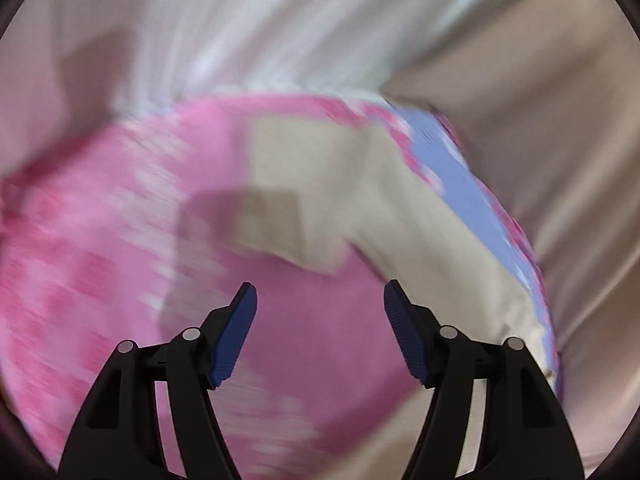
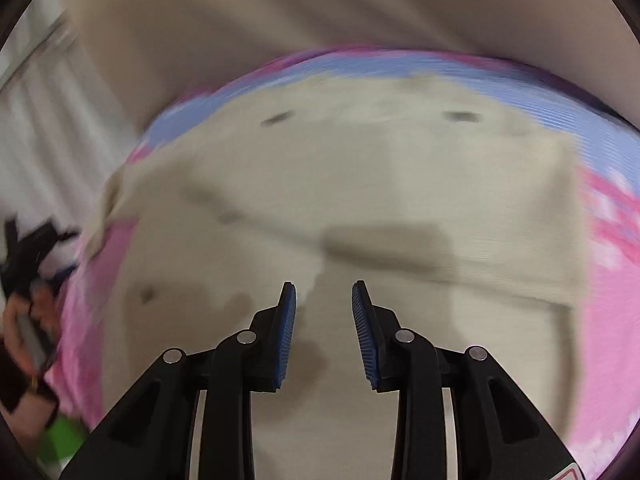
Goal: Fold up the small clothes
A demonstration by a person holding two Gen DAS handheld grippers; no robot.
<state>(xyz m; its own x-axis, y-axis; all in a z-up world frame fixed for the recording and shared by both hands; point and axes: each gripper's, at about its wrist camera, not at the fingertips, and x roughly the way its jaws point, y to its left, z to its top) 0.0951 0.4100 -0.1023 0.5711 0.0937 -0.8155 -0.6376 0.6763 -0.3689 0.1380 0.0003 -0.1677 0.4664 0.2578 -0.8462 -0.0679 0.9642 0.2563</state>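
Observation:
A beige garment (image 2: 380, 184) lies spread flat on a pink and blue patterned cover (image 2: 608, 320). In the left wrist view the garment (image 1: 400, 216) shows as a sleeve-like part reaching over the pink cover (image 1: 100, 260). My left gripper (image 1: 320, 292) is open and empty above the pink cover, just short of the garment's edge. My right gripper (image 2: 323, 292) is open and empty above the garment's near part. Both views are motion-blurred.
A white curtain (image 1: 240, 32) hangs behind the surface. A beige wall or floor (image 1: 540, 120) lies to the right. The other hand with its gripper (image 2: 28, 264) shows at the left edge of the right wrist view.

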